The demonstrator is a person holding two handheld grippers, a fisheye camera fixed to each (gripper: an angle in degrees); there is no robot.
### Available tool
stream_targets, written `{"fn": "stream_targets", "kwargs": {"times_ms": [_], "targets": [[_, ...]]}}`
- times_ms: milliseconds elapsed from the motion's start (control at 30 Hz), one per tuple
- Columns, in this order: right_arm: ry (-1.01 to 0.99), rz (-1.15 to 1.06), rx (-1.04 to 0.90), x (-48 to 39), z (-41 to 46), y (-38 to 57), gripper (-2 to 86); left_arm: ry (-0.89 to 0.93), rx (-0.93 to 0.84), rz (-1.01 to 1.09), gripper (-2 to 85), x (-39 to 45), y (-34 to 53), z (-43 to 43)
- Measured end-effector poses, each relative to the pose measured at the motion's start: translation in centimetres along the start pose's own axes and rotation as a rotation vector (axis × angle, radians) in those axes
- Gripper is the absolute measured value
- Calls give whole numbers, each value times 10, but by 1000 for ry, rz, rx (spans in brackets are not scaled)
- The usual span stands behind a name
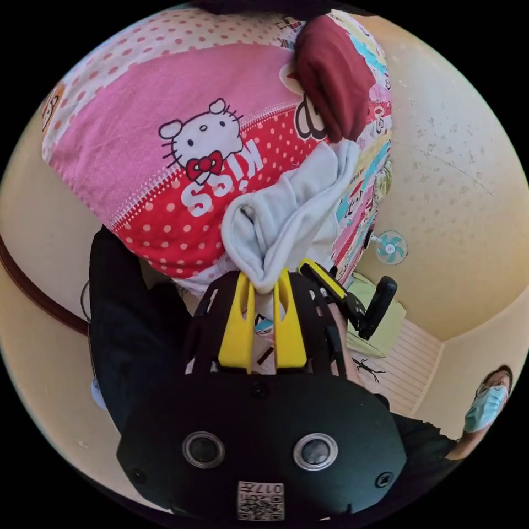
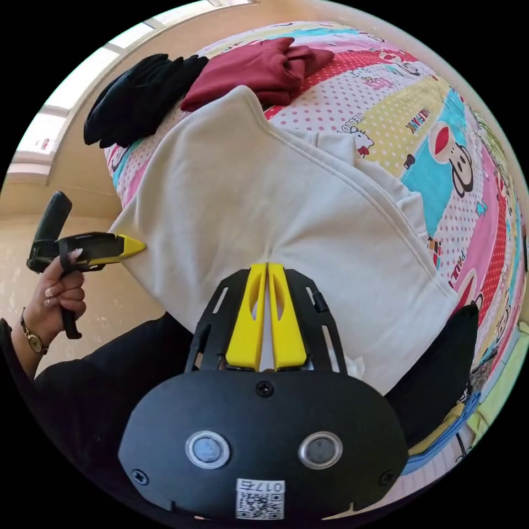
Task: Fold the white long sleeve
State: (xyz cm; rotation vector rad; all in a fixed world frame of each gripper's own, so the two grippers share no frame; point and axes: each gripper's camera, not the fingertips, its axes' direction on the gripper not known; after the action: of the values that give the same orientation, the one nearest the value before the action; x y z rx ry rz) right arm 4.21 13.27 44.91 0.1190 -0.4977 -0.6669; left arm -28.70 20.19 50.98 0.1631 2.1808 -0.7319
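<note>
Grippers, left point(image 1: 263, 286) and right point(image 2: 266, 267), are both pinching the shirt point(image 2: 264, 187) at frame centre; folding is looking barely begun.

The bedsheet point(image 1: 165, 99) carries the readable print. In the left gripper view, white letters on the red dotted band, just below the cartoon cat at about 7 o'clock from it, read "KISS", seen upside down. In the right gripper view, the bedsheet point(image 2: 386, 110) has "PAUL FRANK" in pink letters on a yellow panel at about 1 o'clock, next to the cartoon monkey, and small letters reading "HELLO" beside a little cat figure near the upper middle. More lettering along the pink band at 3 o'clock is too warped to make out.
</note>
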Motion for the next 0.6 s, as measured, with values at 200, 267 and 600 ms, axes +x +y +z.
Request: {"fn": "stream_targets", "kwargs": {"times_ms": [200, 267, 600], "targets": [[-205, 356, 130, 100, -43, 141, 6, -52, -166, 608, 50, 174, 68, 64], [-184, 420, 90, 132, -44, 198, 7, -79, -275, 739, 51, 207, 95, 116], [-540, 639, 57, 233, -25, 346, 65, -103, -90, 527, 127, 141, 126, 159]]}}
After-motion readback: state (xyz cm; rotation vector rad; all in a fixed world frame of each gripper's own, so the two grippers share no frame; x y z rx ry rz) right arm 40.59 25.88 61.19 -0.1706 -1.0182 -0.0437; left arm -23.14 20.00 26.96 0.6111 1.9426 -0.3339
